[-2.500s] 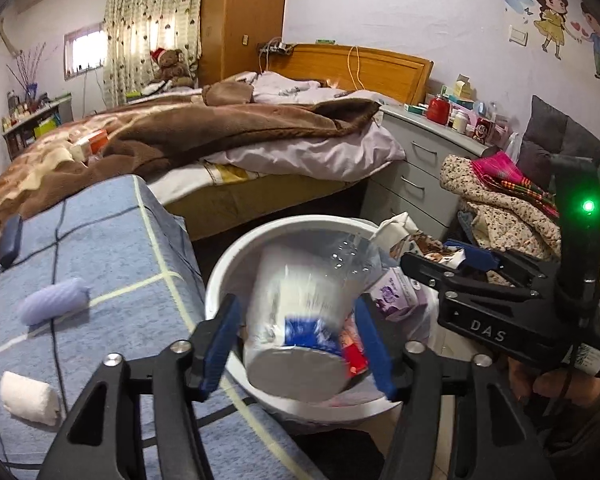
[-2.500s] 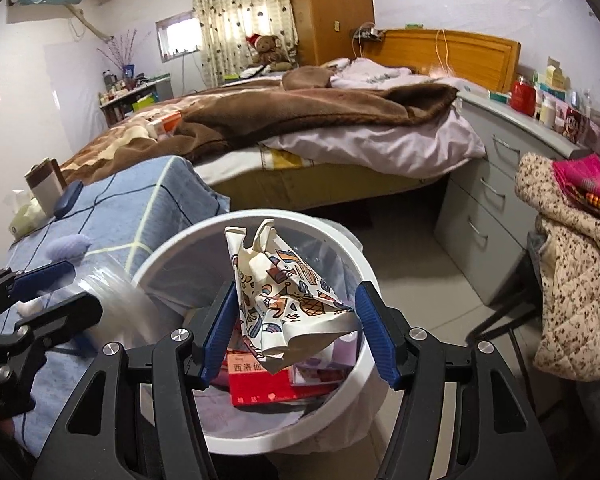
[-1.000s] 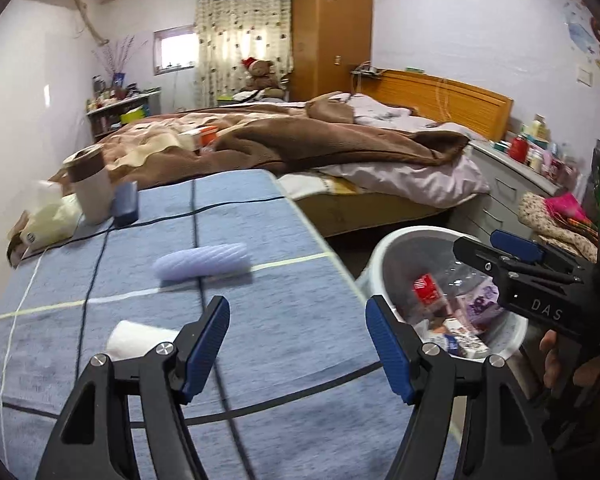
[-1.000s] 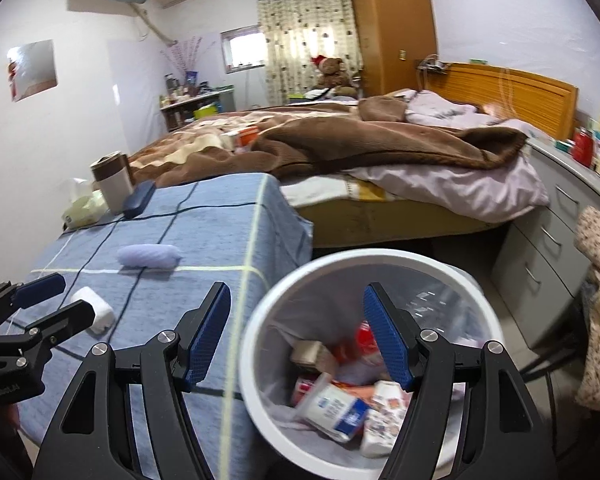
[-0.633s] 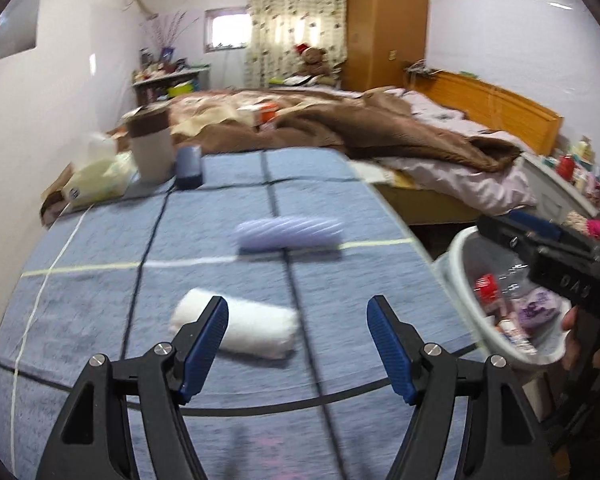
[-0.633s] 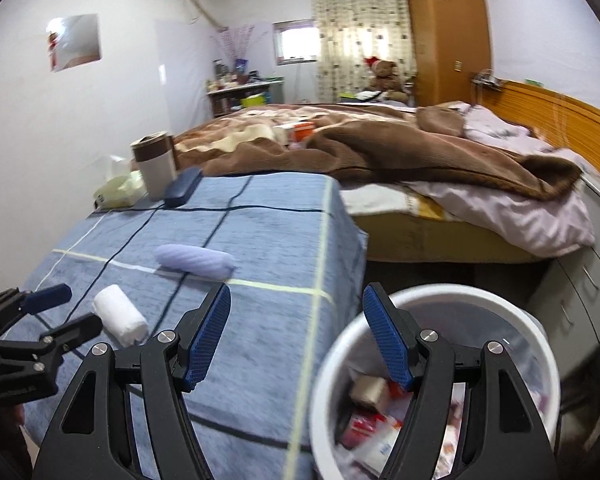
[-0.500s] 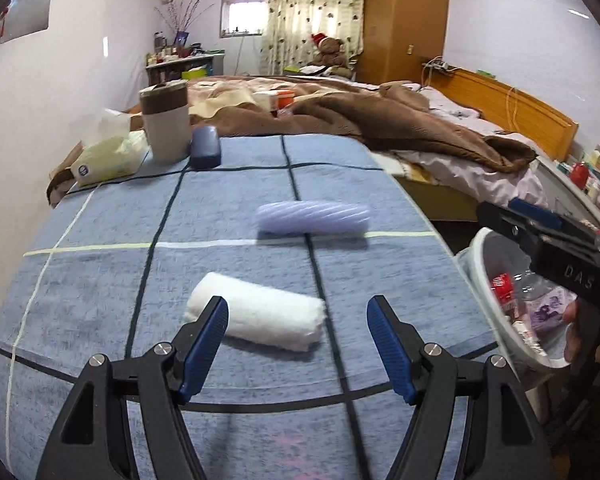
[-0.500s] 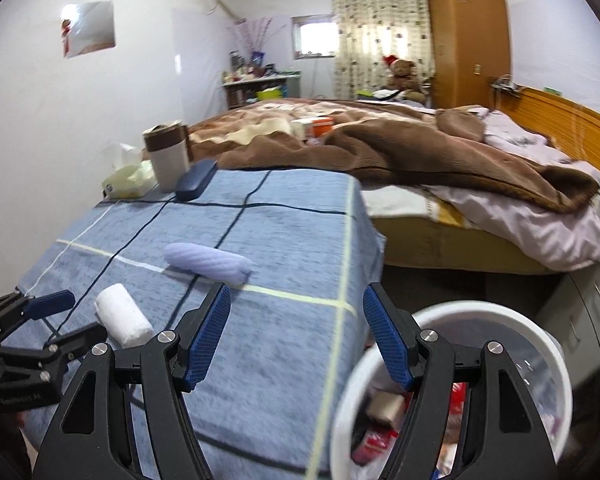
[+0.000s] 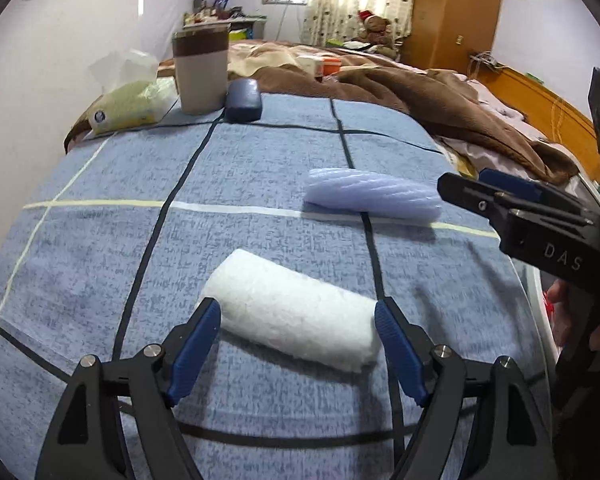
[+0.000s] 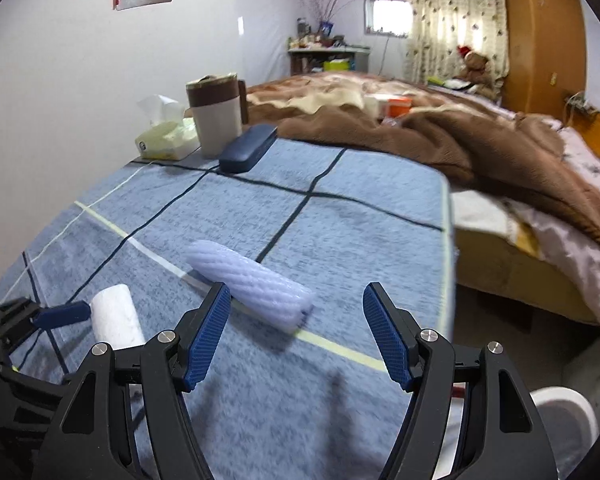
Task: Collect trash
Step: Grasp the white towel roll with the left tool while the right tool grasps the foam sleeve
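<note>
A white rolled wad (image 9: 296, 316) lies on the blue checked table cloth (image 9: 260, 152). My left gripper (image 9: 298, 344) is open, with its blue pads on either side of the wad's near end. The wad also shows in the right wrist view (image 10: 116, 320). A pale purple ribbed roll (image 10: 252, 284) lies just ahead of my open, empty right gripper (image 10: 296, 332); it shows in the left wrist view (image 9: 372, 196) too. The white trash bin's rim (image 10: 560, 408) peeks in at the lower right.
At the table's far end stand a brown and beige cup (image 9: 200, 72), a dark blue case (image 9: 242, 100) and a tissue pack (image 9: 128, 104). A bed with a brown blanket (image 10: 460, 136) lies beyond the table. The table's right edge (image 10: 446, 264) drops to the floor.
Both grippers let their trash go into the bin, then swung left over the table. Now the left one is closer to the white wad and the right one closer to the purple roll.
</note>
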The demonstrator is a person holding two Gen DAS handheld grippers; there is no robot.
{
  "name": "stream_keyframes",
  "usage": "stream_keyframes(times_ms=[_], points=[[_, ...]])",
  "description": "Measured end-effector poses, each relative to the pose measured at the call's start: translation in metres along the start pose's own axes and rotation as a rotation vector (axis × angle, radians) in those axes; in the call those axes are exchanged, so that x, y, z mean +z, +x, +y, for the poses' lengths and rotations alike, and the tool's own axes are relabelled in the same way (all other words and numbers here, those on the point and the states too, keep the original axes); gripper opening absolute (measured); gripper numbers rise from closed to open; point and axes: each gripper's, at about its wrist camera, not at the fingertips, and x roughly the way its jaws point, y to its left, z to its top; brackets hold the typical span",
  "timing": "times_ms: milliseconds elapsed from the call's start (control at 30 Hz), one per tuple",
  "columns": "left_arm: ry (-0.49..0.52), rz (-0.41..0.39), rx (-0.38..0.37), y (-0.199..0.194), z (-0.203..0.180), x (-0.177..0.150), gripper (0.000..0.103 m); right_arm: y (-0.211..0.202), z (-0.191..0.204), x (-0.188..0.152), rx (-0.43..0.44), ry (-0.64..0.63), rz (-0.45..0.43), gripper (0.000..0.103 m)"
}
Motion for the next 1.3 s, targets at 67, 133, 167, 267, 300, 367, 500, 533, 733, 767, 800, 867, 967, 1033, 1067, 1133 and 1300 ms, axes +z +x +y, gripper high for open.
stream_keyframes(times_ms=[67, 133, 167, 267, 300, 367, 500, 533, 733, 767, 800, 867, 967, 1033, 1067, 1133, 1300], points=[[-0.007, 0.014, 0.01, 0.005, -0.001, 0.0, 0.082, 0.005, 0.002, 0.001, 0.012, -0.006, 0.009, 0.07], [0.018, 0.01, 0.013, 0.007, -0.004, -0.002, 0.085, 0.01, 0.006, 0.003, 0.033, -0.029, 0.016, 0.07], [0.026, 0.02, 0.018, 0.008, -0.005, -0.003, 0.085, 0.013, 0.011, 0.004, 0.039, -0.055, 0.022, 0.07], [0.047, 0.025, 0.015, 0.006, -0.005, -0.004, 0.085, 0.023, 0.017, 0.005, 0.034, -0.104, 0.052, 0.07], [0.057, 0.027, 0.014, 0.005, -0.005, -0.004, 0.085, 0.025, 0.021, 0.005, 0.033, -0.123, 0.058, 0.07], [0.091, 0.021, 0.002, 0.002, -0.005, -0.008, 0.085, 0.029, 0.024, 0.004, 0.036, -0.145, 0.078, 0.07], [0.066, 0.054, -0.042, 0.005, 0.008, -0.01, 0.085, 0.034, 0.026, 0.005, 0.027, -0.147, 0.102, 0.07], [0.071, 0.049, -0.035, 0.004, 0.01, -0.01, 0.085, 0.034, 0.025, 0.005, 0.026, -0.141, 0.103, 0.07], [0.069, 0.034, 0.015, -0.006, 0.03, -0.011, 0.085, 0.035, 0.026, 0.004, 0.035, -0.117, 0.123, 0.046], [0.066, 0.029, 0.025, -0.008, 0.034, -0.012, 0.085, 0.034, 0.029, 0.003, 0.043, -0.125, 0.126, 0.042], [0.056, 0.028, 0.036, -0.009, 0.041, -0.012, 0.085, 0.035, 0.031, 0.002, 0.048, -0.13, 0.129, 0.04], [0.023, 0.026, 0.056, -0.011, 0.053, -0.011, 0.085, 0.036, 0.036, 0.0, 0.06, -0.142, 0.135, 0.036], [-0.023, 0.01, 0.068, -0.015, 0.066, -0.009, 0.085, 0.037, 0.04, 0.0, 0.047, -0.139, 0.14, 0.033], [-0.063, -0.004, 0.061, -0.017, 0.073, -0.005, 0.085, 0.035, 0.04, -0.001, 0.035, -0.116, 0.144, 0.031], [-0.084, -0.008, 0.039, -0.017, 0.074, -0.004, 0.085, 0.033, 0.039, -0.002, 0.03, -0.094, 0.143, 0.03], [-0.112, -0.022, -0.009, -0.018, 0.073, 0.0, 0.085, 0.032, 0.036, -0.003, 0.02, -0.059, 0.142, 0.029], [-0.104, -0.008, -0.036, -0.001, 0.058, 0.012, 0.085, 0.028, 0.034, -0.006, -0.001, -0.025, 0.13, 0.029]])
